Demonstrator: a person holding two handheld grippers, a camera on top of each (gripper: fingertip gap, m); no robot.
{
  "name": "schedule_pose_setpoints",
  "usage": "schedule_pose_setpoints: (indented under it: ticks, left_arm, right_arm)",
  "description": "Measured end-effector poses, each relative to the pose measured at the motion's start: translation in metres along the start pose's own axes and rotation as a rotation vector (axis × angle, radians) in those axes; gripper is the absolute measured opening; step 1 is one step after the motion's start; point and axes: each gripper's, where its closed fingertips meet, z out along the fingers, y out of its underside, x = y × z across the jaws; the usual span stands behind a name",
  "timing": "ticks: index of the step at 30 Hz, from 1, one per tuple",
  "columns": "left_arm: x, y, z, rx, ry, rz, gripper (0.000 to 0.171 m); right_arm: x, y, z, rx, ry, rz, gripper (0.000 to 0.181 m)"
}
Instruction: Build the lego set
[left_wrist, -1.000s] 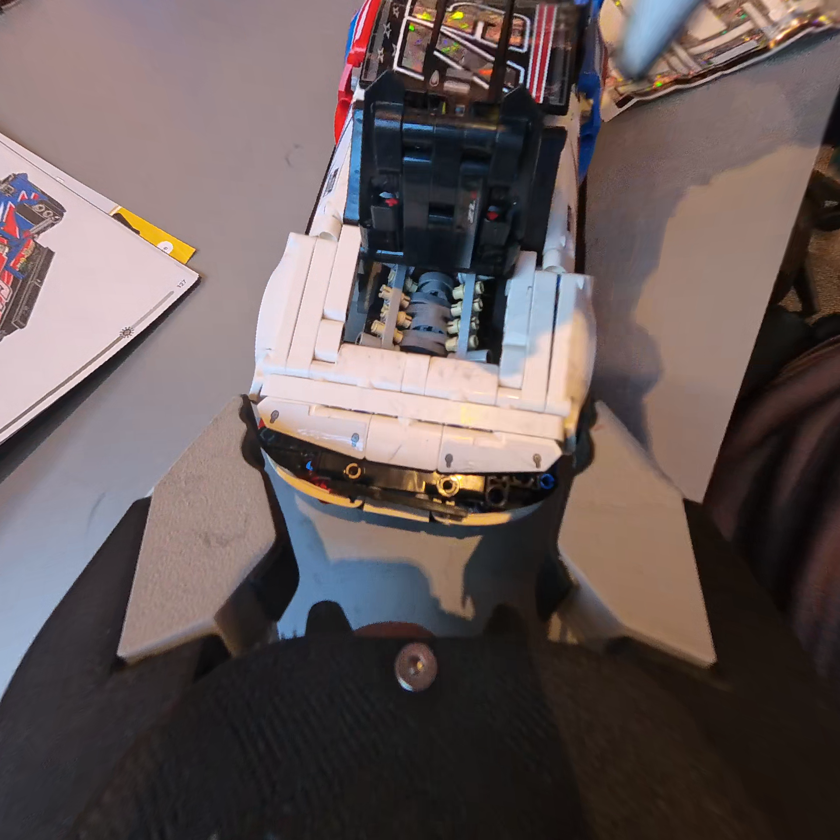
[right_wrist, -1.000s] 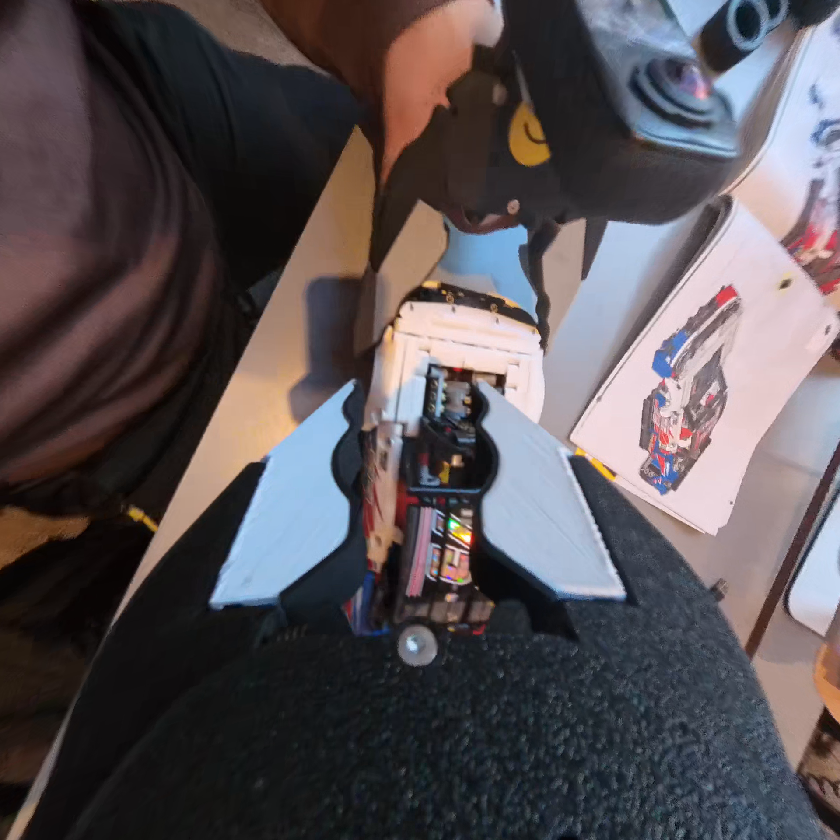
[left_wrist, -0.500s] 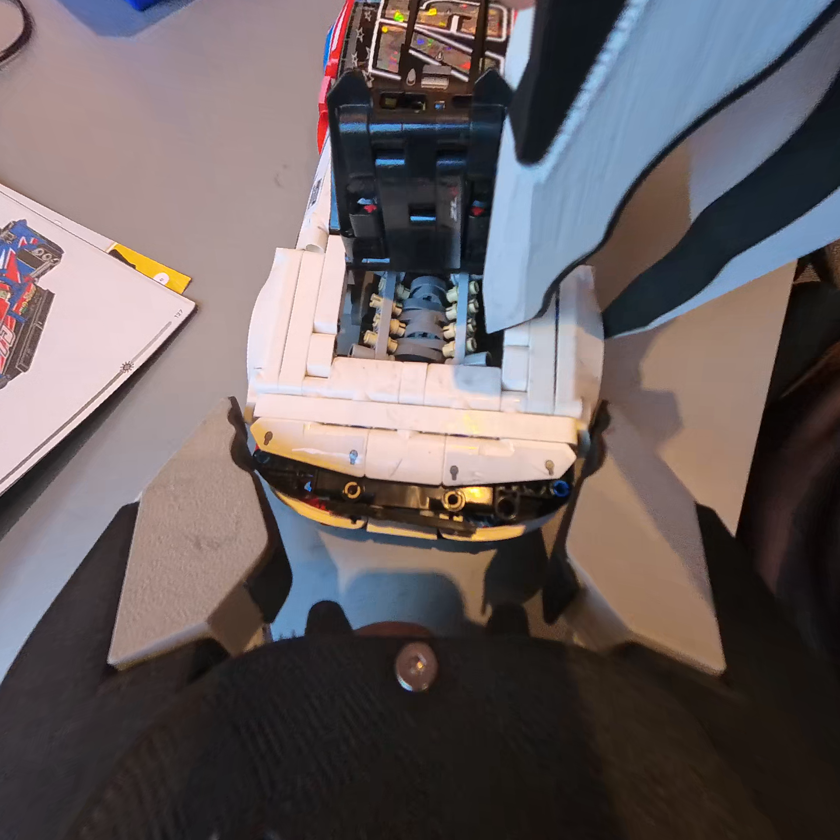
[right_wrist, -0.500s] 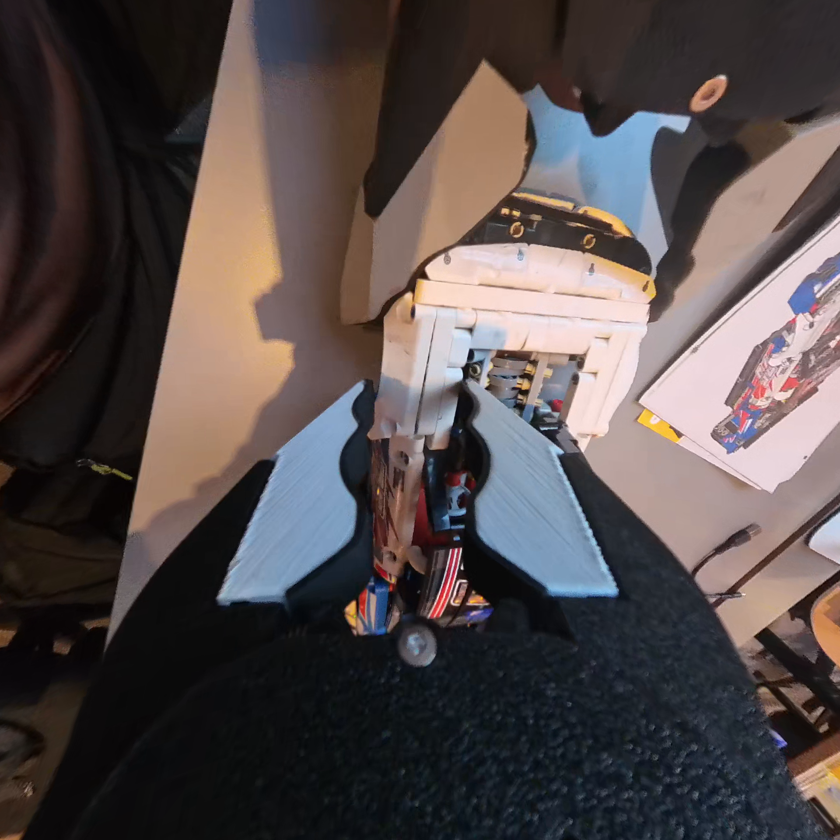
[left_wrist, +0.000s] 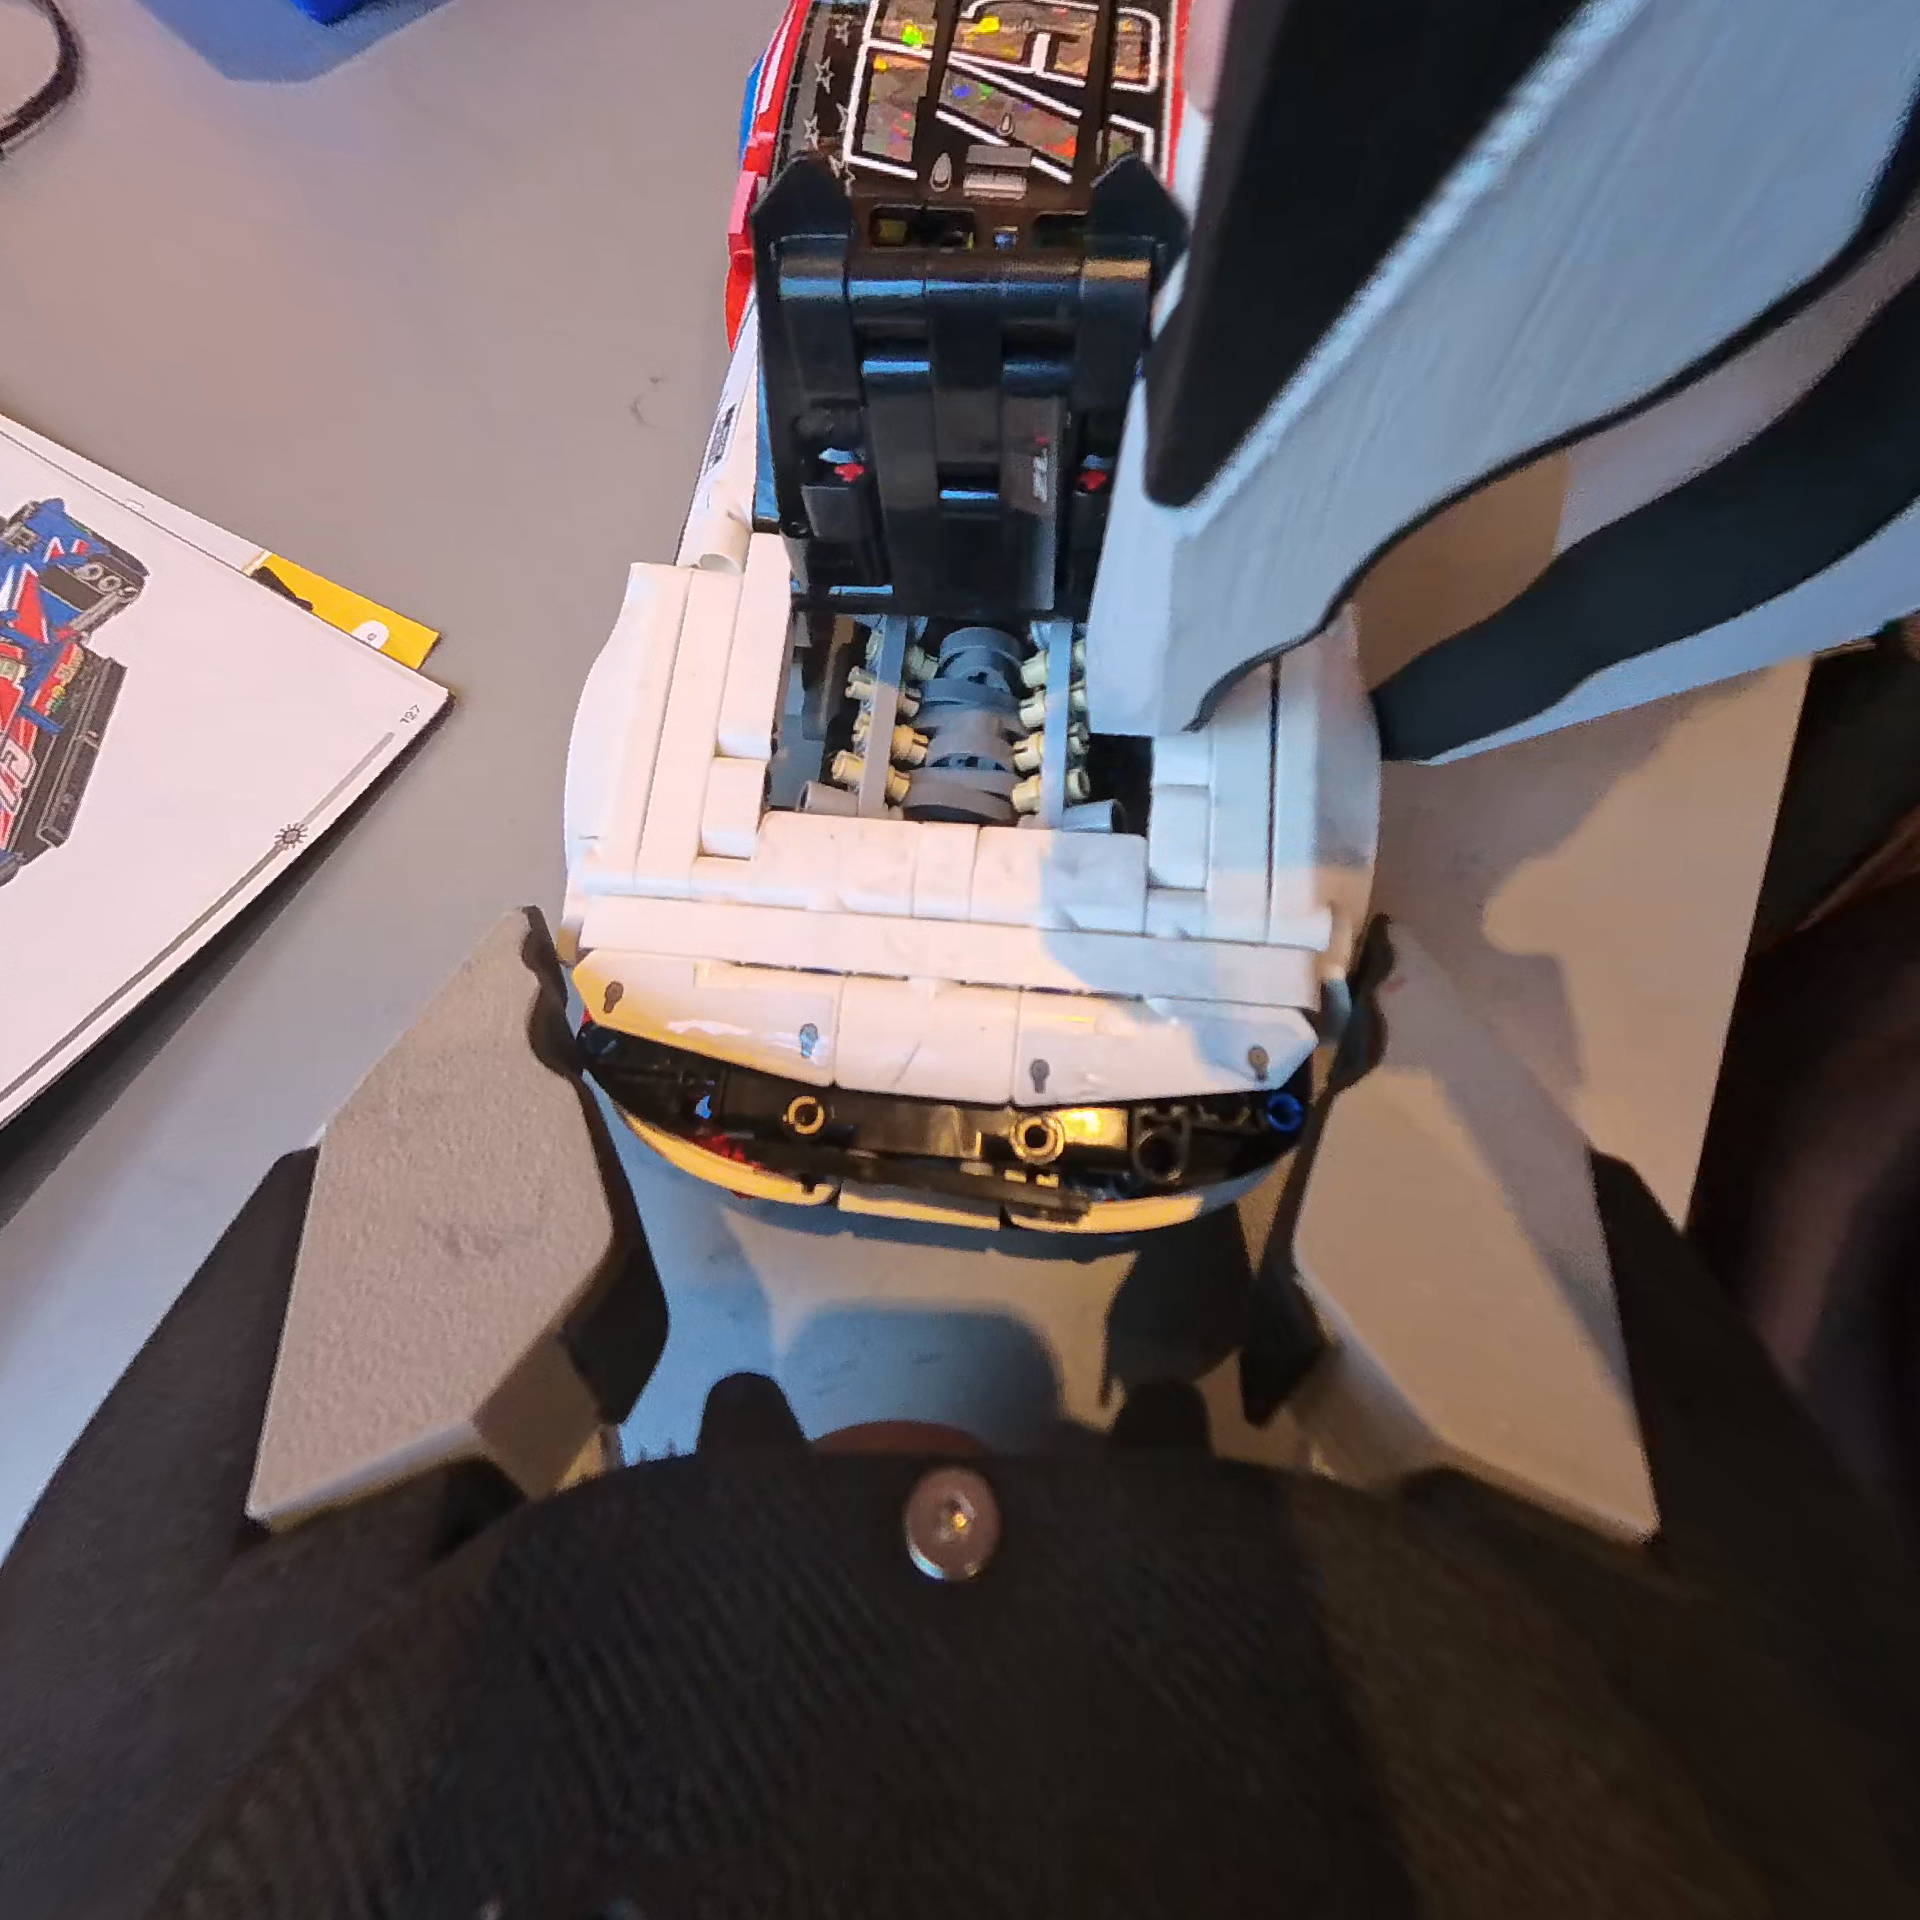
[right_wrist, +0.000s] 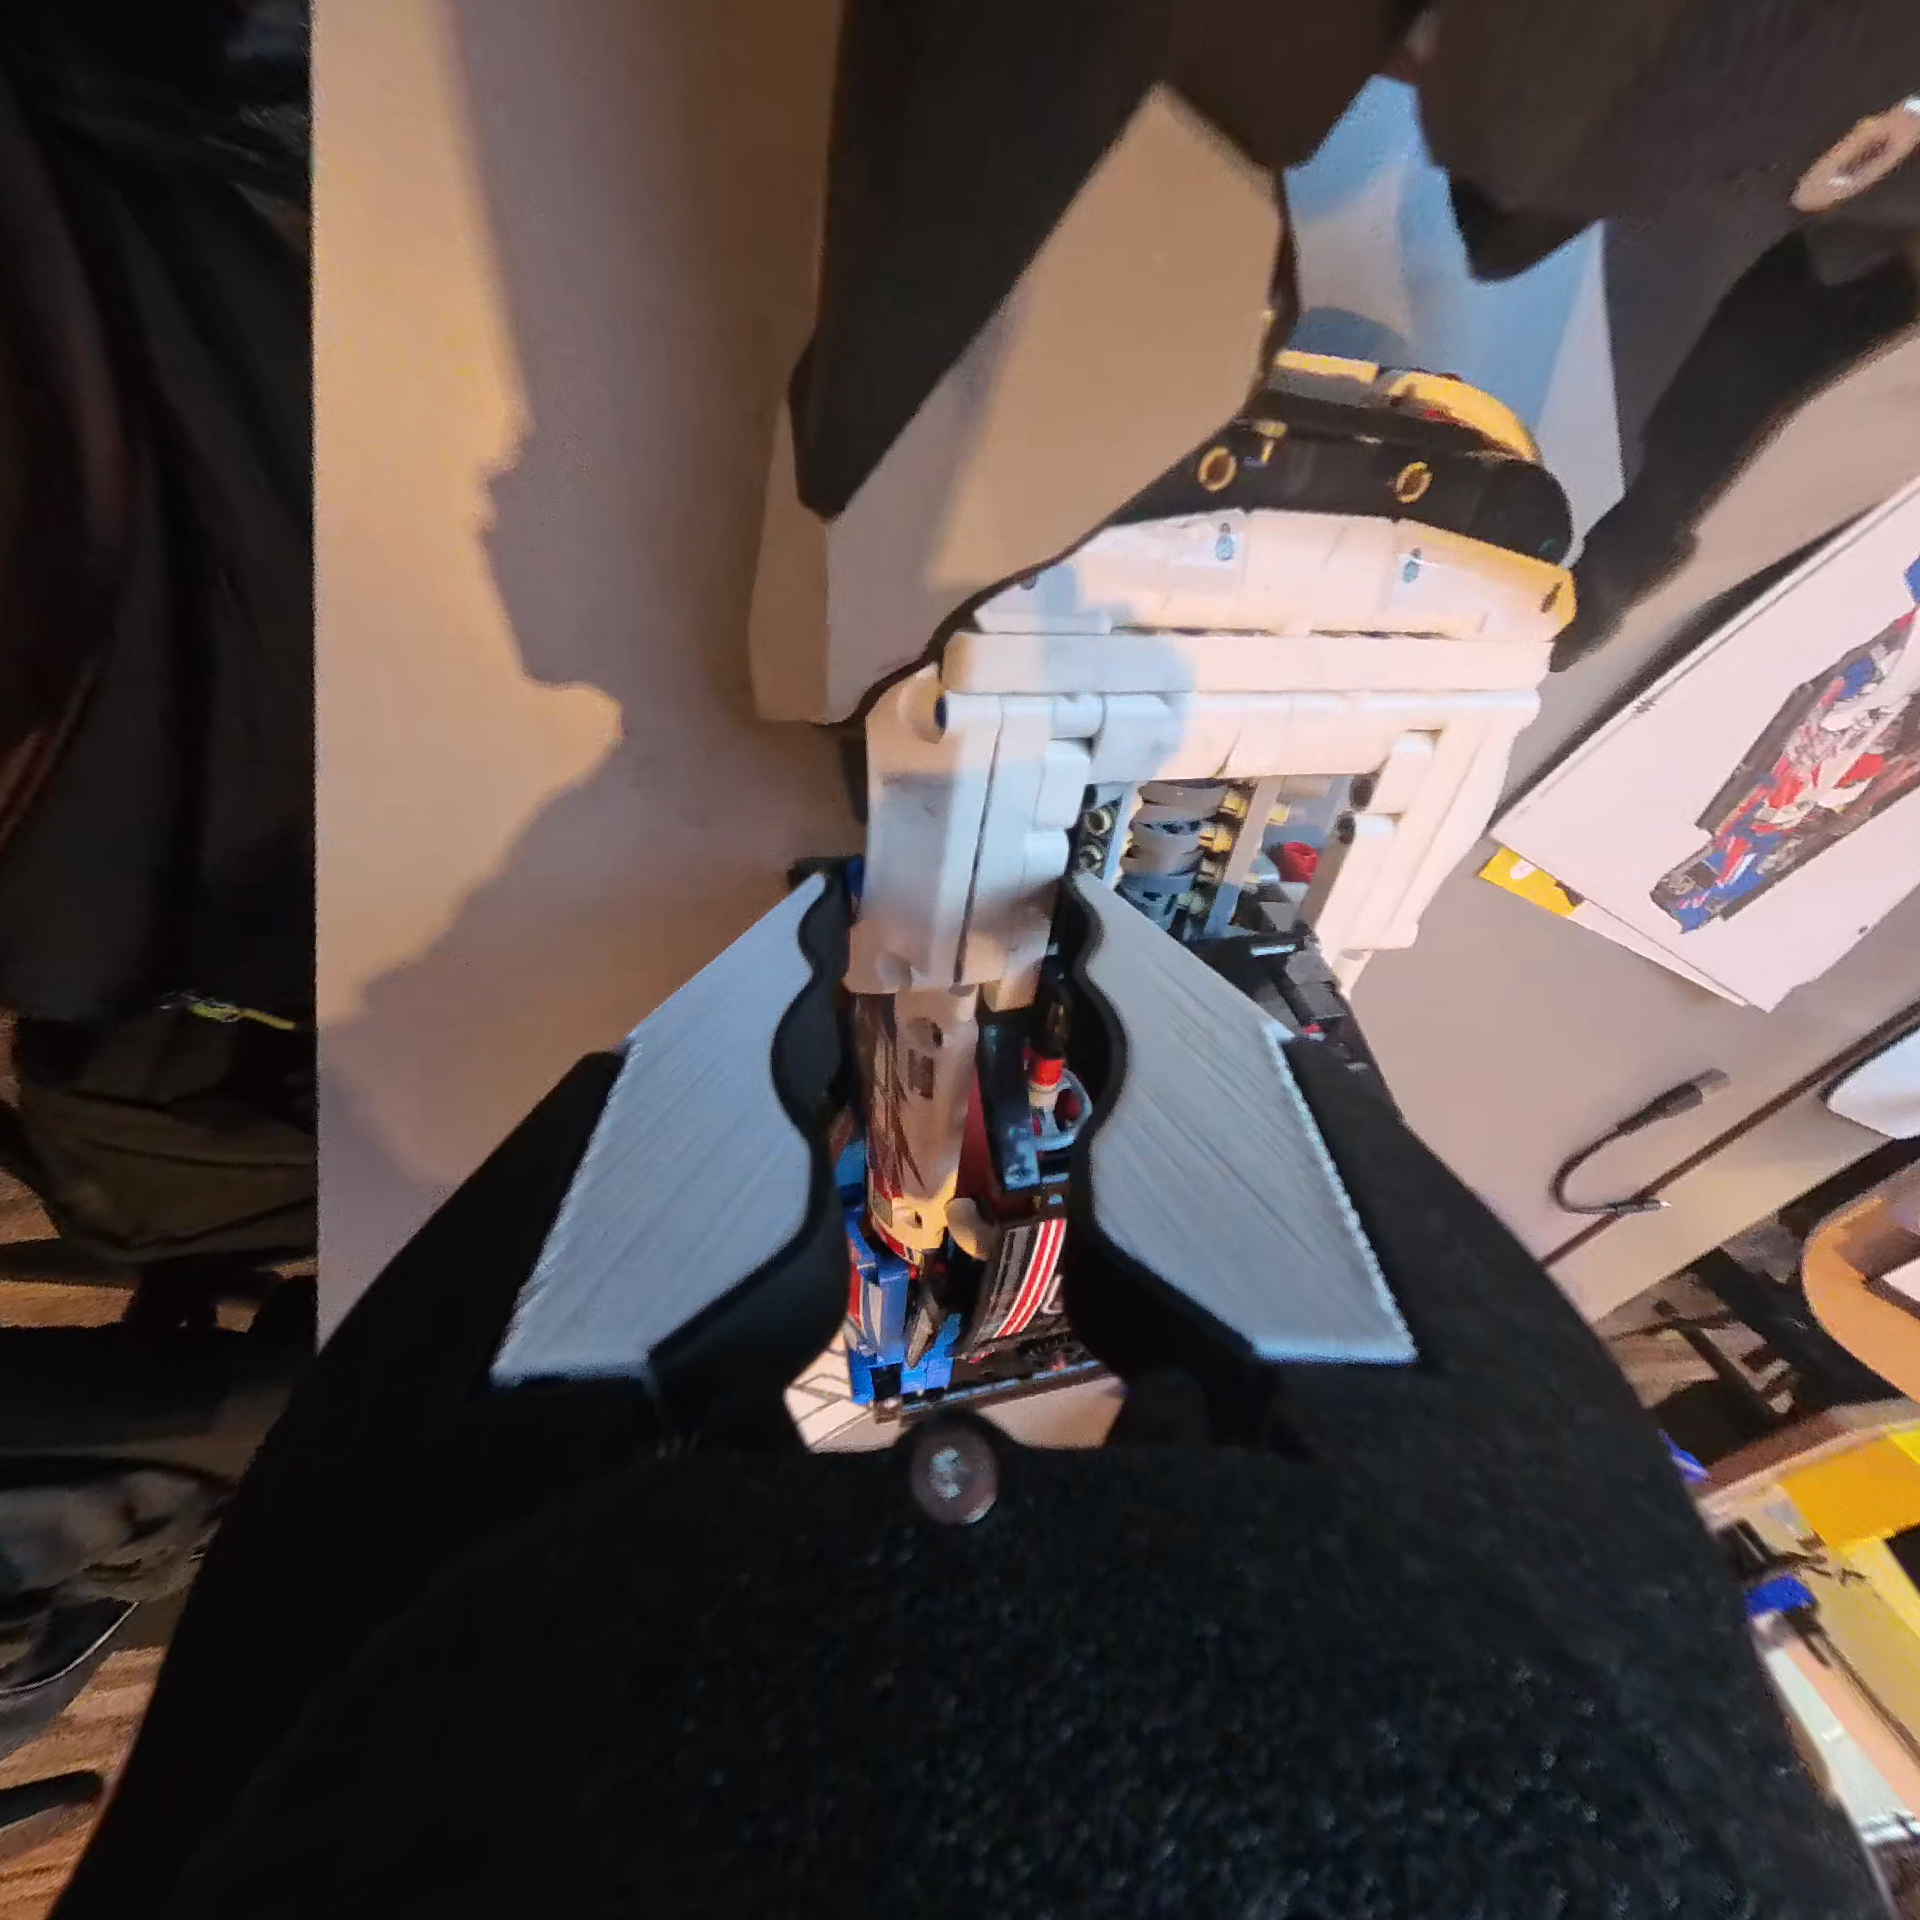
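**Two grippers on one car**

Two grippers hold the lego car (left_wrist: 966, 914), which sits on the grey table (left_wrist: 395, 312). In the left wrist view the left gripper (left_wrist: 956, 1039) spreads wide and clasps the car's white nose at lower centre. Beyond it, the open engine bay holds a grey engine (left_wrist: 961, 727). The car's long axis runs straight up the frame, its far end cut off at the top. In the right wrist view the right gripper (right_wrist: 951, 935) clamps one side wall at centre, hiding that flank. A booklet (left_wrist: 156, 748) lies at left, partly cropped.
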Motion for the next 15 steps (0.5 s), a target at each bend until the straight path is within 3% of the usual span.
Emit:
schedule_pose_setpoints:
  ticks: [9, 15]
  left_arm:
    - [0.0004, 0.0000, 0.0004, -0.002, -0.015, -0.007, 0.143]
    - [-0.0023, -0.0002, 0.0012, -0.004, -0.031, -0.021, 0.142]
  right_arm:
    - [-0.0042, 0.0017, 0.0010, 0.059, 0.004, -0.089, 0.050]
    - [0.0032, 0.0035, 0.0015, 0.093, -0.012, -0.091, 0.038]
